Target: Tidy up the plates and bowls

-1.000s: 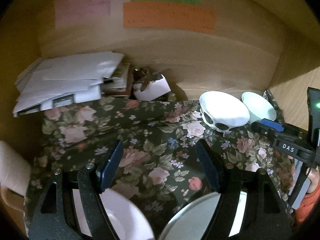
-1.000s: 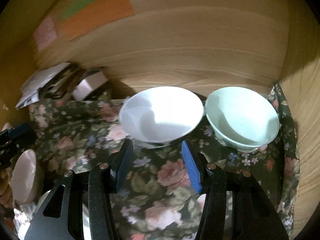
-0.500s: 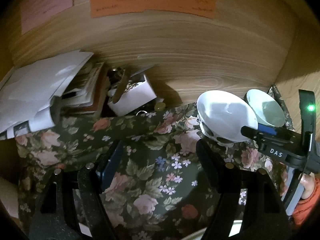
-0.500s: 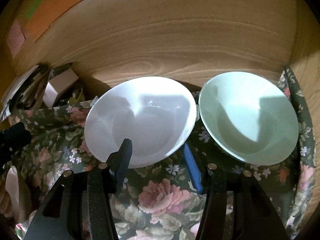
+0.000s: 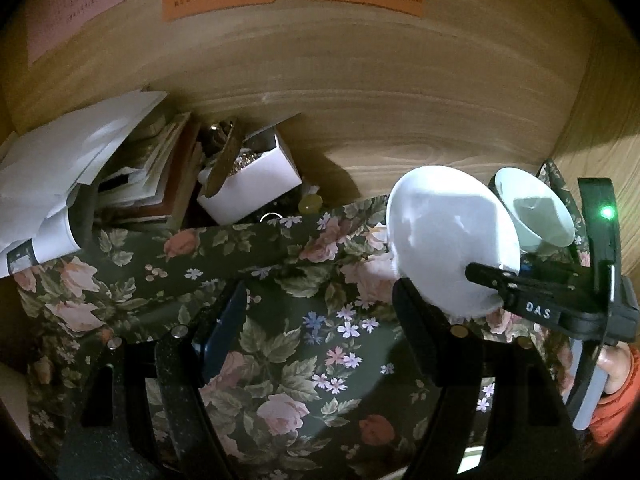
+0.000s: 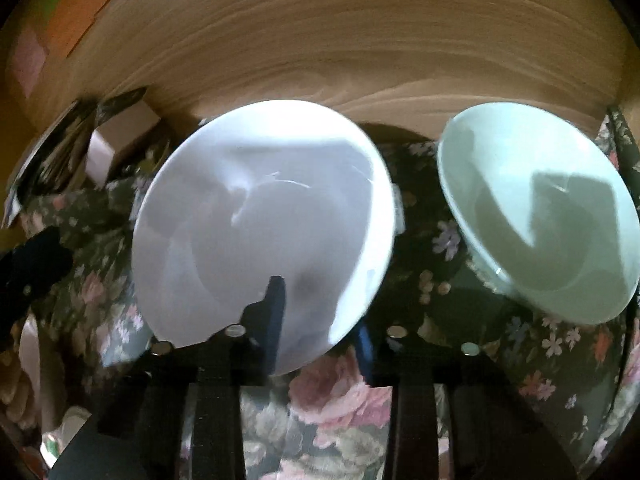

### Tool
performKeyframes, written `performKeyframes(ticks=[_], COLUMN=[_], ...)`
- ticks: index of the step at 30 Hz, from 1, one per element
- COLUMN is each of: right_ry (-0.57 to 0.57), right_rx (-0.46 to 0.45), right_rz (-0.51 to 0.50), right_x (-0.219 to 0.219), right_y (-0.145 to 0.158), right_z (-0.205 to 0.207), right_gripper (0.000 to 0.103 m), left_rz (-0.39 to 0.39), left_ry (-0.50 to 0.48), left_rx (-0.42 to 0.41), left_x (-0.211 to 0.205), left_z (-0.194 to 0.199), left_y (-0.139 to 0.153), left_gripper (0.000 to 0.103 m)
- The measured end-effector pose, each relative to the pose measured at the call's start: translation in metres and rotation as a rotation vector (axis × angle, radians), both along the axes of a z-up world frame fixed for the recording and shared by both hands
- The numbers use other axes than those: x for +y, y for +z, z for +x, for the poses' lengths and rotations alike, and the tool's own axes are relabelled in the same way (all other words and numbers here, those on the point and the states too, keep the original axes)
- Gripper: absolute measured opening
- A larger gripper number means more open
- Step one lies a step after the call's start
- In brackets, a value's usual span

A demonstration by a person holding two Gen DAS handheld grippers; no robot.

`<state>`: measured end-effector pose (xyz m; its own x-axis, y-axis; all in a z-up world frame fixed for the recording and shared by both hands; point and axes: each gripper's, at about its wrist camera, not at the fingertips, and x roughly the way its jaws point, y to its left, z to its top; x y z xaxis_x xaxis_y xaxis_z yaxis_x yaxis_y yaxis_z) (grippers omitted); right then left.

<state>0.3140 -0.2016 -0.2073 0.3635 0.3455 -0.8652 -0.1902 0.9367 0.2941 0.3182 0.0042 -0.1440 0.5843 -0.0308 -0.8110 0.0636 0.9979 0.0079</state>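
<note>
Closing on the near rim of the white bowl (image 6: 264,220), the right gripper (image 6: 320,320) has one finger inside and one outside, jaws still coming together. Bowl is sitting tilted on the floral cloth (image 6: 340,400), with the pale green bowl (image 6: 536,216) just beside it to the right. Left gripper (image 5: 316,320) is hovering apart over the cloth, holding nothing. Risk: thin-rim pinch slipping on glazed ceramic, swinging the white bowl into the green one.
</note>
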Motion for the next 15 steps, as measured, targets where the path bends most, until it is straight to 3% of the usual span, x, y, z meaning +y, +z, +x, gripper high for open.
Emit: performKeyframes(ticks=[8,15], right_ry=[0.096,0.046], right_rx=[0.008,-0.008], right_rz=[0.007,0.057], right_x=[0.010,-0.005], right_y=[0.010,0.020], right_z=[-0.045,-0.072], right_gripper=[0.024,0.029], left_rz=[0.004,0.059], left_ry=[-0.029,-0.071], left_rx=[0.057,0.122], left_x=[-0.010,-0.027], left_z=[-0.004,-0.006], left_y=[-0.012,-0.030], left_gripper=[0.075,0.075])
